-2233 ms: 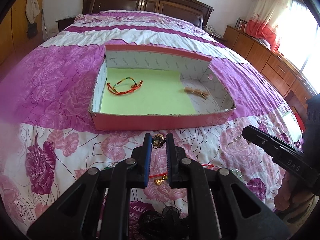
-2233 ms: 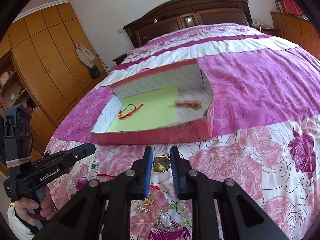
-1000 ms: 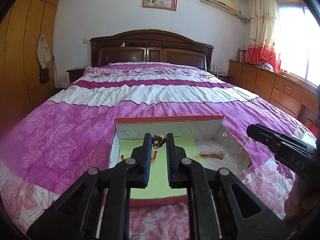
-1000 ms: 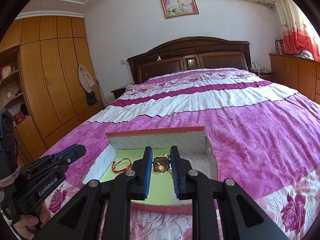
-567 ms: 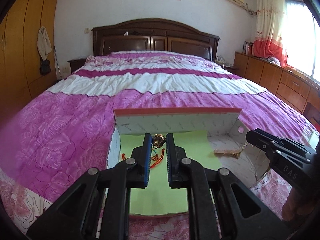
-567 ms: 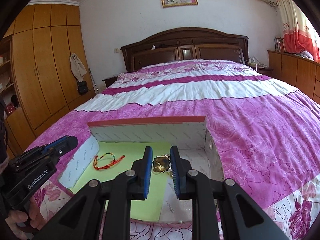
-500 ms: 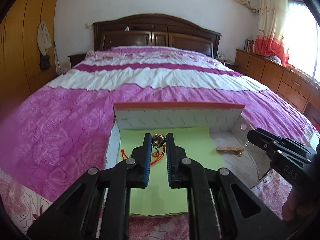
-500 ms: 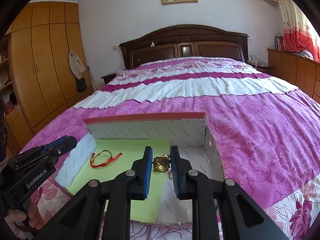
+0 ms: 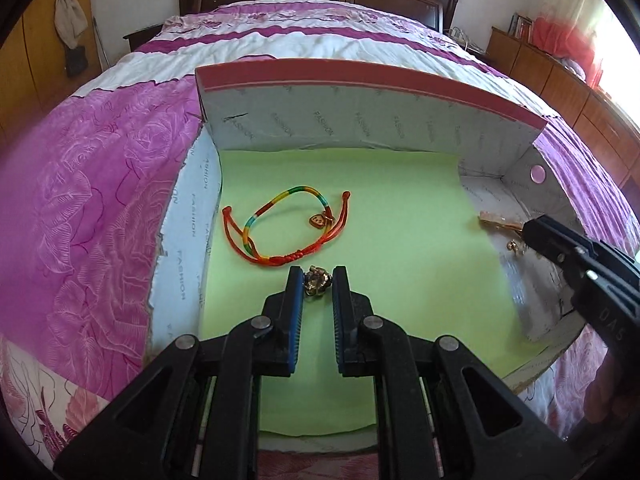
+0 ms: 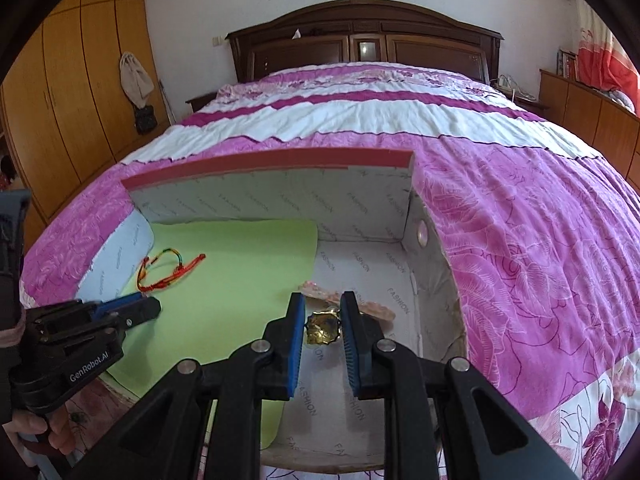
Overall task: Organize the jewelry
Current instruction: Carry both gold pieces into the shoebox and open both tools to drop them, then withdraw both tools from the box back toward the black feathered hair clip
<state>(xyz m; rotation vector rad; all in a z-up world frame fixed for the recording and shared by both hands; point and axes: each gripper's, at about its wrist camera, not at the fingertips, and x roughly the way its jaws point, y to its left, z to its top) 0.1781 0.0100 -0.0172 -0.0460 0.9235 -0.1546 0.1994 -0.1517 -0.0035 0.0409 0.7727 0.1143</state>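
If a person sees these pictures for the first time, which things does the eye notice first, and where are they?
First, the red-edged box lying open on the pink flowered bed, with a bright green sheet on its floor. On that sheet, at the left, lies a rainbow cord bracelet. Over the box, each tool holds a small gold ornament: left tool, right tool.

In the left wrist view, the right gripper (image 9: 530, 236) covers the far end of the pale pink hair clip (image 9: 498, 221) near the right wall of the box (image 9: 360, 80). The small gold piece (image 9: 317, 282) between the left gripper (image 9: 316, 284) pads is too small to identify. The box's near wall is hidden behind the gripper arms. In the right wrist view, the hand (image 10: 38, 432) is cut off by the lower left edge.
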